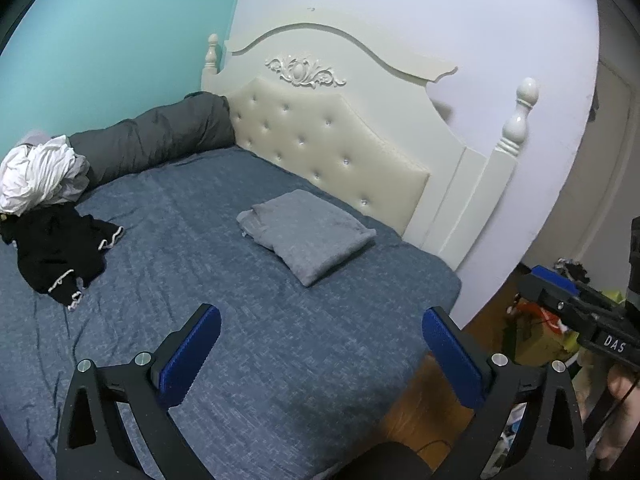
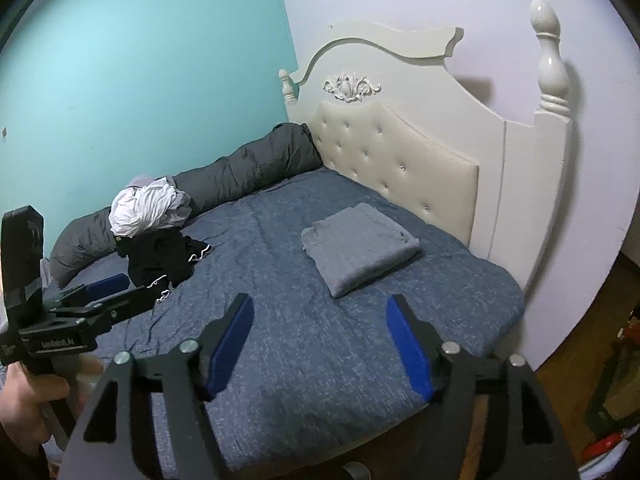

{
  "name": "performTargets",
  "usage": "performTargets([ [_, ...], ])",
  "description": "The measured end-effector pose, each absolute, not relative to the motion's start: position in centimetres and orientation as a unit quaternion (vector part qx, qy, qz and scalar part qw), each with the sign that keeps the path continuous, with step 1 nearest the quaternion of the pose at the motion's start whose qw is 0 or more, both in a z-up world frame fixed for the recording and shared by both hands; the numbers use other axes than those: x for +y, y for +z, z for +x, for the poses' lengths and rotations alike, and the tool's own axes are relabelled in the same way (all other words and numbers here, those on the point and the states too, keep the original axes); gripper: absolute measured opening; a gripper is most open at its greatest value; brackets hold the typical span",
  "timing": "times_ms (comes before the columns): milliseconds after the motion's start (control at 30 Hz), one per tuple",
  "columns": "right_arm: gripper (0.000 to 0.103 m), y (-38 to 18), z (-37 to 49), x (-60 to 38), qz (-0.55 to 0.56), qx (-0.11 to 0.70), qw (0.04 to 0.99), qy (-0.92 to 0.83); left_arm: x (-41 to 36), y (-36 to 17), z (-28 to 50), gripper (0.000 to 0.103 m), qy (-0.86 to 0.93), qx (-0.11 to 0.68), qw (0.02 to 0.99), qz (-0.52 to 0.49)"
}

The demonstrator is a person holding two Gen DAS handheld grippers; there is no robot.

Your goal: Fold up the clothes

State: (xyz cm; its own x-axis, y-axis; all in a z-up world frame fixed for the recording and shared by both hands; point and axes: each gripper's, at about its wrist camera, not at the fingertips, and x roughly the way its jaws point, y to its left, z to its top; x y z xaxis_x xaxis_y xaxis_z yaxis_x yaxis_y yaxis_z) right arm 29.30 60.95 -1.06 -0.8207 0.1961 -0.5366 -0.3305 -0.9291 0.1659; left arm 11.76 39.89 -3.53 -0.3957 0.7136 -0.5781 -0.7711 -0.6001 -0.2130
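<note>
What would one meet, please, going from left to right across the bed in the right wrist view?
Left gripper → white bundle of clothes → black garment with white trim → folded grey garment → white bedpost.

A home bedroom: a bed with a blue cover (image 1: pixel 280 340) fills the centre, a cream tufted headboard (image 1: pixel 340 136) stands at upper right, and loose clothes (image 1: pixel 48 216) lie at left against a turquoise wall (image 1: pixel 112 40)

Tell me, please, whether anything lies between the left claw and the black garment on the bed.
Nothing visible does. Only bare blue bedspread lies between the open left claw and the black garment; the folded grey cloth sits well off to the other side.
</note>
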Motion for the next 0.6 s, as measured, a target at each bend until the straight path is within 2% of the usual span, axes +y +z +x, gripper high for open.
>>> performTargets([
  [167, 0.079, -1.2, 30.4, 60.2, -0.262, 0.125, 0.147, 0.946, 38.9, -3.6, 12.1, 0.103, 0.84, 0.038, 0.44, -0.316],
  [433, 0.095, -1.4, 31.4, 58.9, -0.254, 0.125, 0.15, 0.947, 37.7, -3.5, 13.0, 0.103, 0.842, 0.037, 0.44, -0.311],
  [600, 0.098, -1.7, 31.7, 58.5, -0.247, 0.126, 0.158, 0.948, 37.0, -3.3, 13.5, 0.103, 0.84, 0.035, 0.446, -0.308],
])
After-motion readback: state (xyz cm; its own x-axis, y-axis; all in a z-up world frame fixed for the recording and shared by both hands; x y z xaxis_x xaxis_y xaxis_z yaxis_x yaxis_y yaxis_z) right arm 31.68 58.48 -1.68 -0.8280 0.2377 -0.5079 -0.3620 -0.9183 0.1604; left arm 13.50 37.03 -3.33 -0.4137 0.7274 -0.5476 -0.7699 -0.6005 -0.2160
